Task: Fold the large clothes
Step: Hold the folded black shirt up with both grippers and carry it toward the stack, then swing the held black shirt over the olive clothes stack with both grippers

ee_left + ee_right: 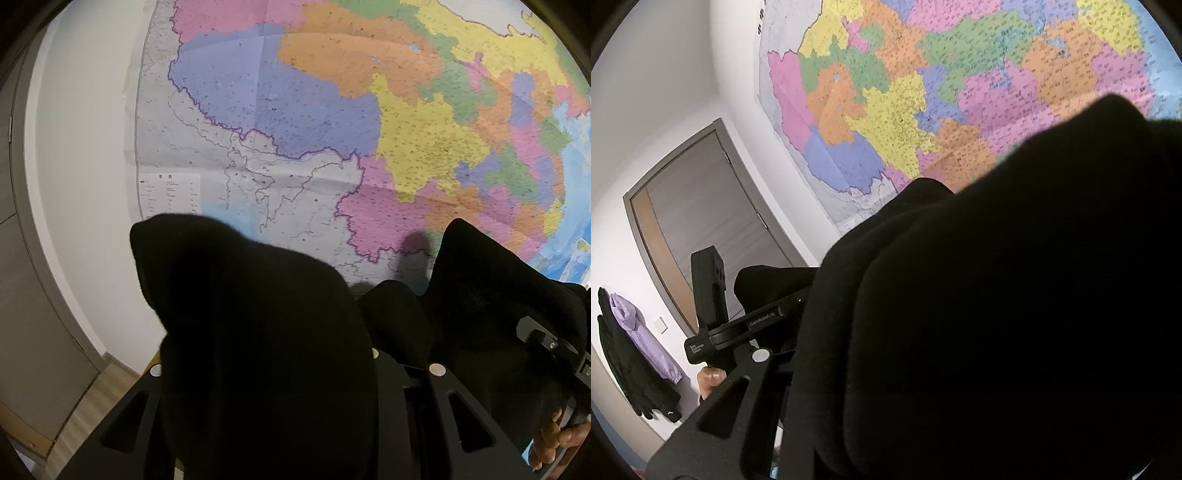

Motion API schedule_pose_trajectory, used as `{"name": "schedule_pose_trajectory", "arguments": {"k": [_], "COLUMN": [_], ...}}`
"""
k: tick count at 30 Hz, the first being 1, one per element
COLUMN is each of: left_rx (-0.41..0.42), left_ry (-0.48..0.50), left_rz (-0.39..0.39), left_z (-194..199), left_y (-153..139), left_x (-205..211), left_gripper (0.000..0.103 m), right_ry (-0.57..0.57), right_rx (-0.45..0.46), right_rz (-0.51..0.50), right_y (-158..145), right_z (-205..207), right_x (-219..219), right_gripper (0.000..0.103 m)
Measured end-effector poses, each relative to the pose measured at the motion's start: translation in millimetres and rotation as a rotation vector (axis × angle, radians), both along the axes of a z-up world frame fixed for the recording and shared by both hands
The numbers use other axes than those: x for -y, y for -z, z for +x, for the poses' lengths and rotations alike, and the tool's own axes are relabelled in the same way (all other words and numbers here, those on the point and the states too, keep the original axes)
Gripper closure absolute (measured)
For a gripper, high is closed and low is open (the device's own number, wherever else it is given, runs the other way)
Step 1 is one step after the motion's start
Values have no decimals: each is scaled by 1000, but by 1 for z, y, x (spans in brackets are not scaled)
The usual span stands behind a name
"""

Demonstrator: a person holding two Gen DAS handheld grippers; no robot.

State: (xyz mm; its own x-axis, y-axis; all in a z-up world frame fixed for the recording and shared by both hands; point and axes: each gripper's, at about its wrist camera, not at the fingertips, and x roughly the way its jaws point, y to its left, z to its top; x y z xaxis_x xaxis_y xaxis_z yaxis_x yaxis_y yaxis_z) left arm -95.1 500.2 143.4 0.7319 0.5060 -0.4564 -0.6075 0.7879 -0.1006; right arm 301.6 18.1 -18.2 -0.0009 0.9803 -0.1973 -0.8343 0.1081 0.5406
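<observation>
A black garment (266, 332) is held up in the air in front of a wall. In the left wrist view it bulges over my left gripper (295, 343), whose fingertips are buried in the cloth; the jaws stand narrow and clamp a fold. The right gripper's body (554, 350) and a hand (557, 439) show at the right edge, wrapped in the same cloth. In the right wrist view the garment (997, 295) fills most of the picture and hides my right gripper (923, 350), which grips it. The left gripper's body (738, 325) lies to the left.
A large coloured map (332, 129) hangs on the white wall close ahead. A grey door (713, 206) stands to the left. Purple and black clothes (631, 332) hang on the wall beside a switch (660, 325). Wooden floor (99, 398) lies below.
</observation>
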Motion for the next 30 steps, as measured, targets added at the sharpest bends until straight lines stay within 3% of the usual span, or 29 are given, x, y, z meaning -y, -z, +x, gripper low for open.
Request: {"name": "schedule_pose_trajectory", "arguments": {"k": [8, 10, 14, 17, 18, 21, 24, 26, 30], "left_rx": [-19, -31, -79, -108, -93, -61, -43, -24, 1], "left_ry": [-31, -45, -114, -159, -157, -145, -129, -118, -98], "left_rz": [36, 25, -86, -191, -224, -238, -251, -254, -278], "left_z": [22, 24, 24, 17, 13, 1, -6, -10, -12], "left_y": [4, 14, 61, 104, 113, 126, 127, 127, 120], "left_x": [-29, -44, -84, -111, -116, -119, -121, -123, -132], "left_gripper": [76, 76, 76, 76, 74, 72, 70, 70, 73], "right_ry": [27, -3, -46, -100, -108, -153, -145, -92, 51], "right_rx": [59, 39, -38, -84, -78, -76, -53, -21, 86], "right_rz": [1, -18, -169, -241, -258, -289, -330, -329, -287], "right_y": [19, 31, 81, 107, 109, 107, 100, 91, 57], "right_z": [-7, -9, -12, -16, -18, -23, -26, -26, -18], "right_x": [0, -3, -7, 6, 12, 42, 81, 116, 145], "right_gripper": [83, 82, 75, 64, 55, 45, 44, 44, 44]}}
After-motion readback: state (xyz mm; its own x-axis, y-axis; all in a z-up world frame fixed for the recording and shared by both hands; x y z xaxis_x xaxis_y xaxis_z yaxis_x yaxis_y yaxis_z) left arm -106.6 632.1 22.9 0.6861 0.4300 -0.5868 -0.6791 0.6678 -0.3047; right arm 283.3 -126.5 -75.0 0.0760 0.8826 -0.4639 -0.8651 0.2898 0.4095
